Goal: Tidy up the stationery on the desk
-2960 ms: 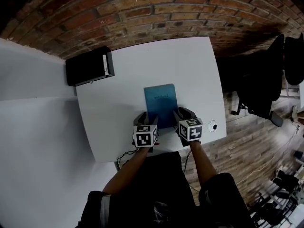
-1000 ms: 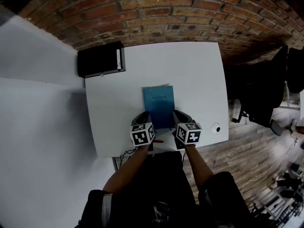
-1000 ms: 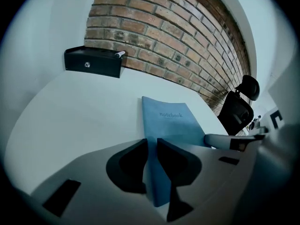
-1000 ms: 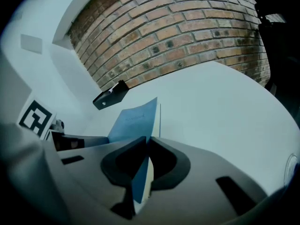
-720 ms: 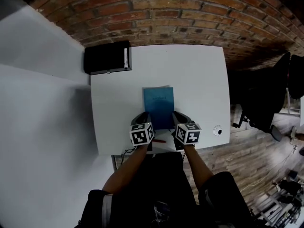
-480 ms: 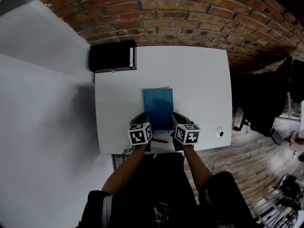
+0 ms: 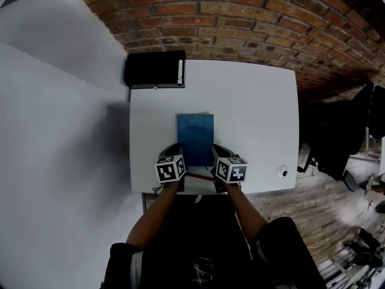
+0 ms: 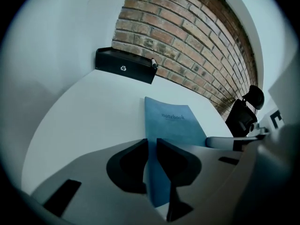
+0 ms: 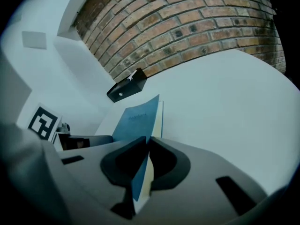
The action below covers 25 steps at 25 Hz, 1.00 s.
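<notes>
Head view: the left claw (image 7: pixel 178 153) is pinched nearly shut on the near left edge of a thin blue soft-cover notebook (image 7: pixel 195 137). The notebook reaches ahead of both claws over a smooth white desk (image 7: pixel 258 113). The right claw (image 7: pixel 212 153) pinches its near right edge. It looks light and floppy, so two-edge holds suit it. A black box (image 7: pixel 154 70) lies far ahead-left, with a brick wall (image 7: pixel 240 23) beyond.

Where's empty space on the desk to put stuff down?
The biggest bare patch is the right side of the desk, from the notebook to the edge, beyond the small round thing. A narrower strip runs left of the notebook, in front of the black box. The near edge is crowded: the left gripper and right gripper grip the notebook.
</notes>
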{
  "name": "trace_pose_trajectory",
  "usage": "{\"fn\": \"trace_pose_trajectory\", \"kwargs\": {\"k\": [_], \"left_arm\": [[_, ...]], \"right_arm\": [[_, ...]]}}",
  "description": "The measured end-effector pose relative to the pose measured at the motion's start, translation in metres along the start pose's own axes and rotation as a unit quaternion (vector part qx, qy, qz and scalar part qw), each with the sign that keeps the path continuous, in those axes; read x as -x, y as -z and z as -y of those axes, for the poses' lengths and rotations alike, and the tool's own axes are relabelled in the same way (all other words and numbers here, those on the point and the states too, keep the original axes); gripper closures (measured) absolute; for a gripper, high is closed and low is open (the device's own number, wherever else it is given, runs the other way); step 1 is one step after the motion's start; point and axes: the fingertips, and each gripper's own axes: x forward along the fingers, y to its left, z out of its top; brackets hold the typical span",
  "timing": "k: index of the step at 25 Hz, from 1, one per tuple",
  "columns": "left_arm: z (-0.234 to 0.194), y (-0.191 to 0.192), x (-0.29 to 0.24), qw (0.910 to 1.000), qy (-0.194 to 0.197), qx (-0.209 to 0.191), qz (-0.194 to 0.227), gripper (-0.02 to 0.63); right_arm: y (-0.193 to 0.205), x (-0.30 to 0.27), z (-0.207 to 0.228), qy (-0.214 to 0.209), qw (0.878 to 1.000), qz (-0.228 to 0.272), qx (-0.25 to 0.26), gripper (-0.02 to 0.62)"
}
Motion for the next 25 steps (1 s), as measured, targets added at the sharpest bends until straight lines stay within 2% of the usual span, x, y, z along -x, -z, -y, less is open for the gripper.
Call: {"fn": "trace_pose_trajectory", "kwargs": {"k": [25], "left_arm": [[-0.085,0.009,0.039,0.9992,-0.020,0.033,0.011,0.535]], "right_arm": [[0.031,-0.036,-0.080,-0.043,0.997,-0.053,0.024,0.554]]}}
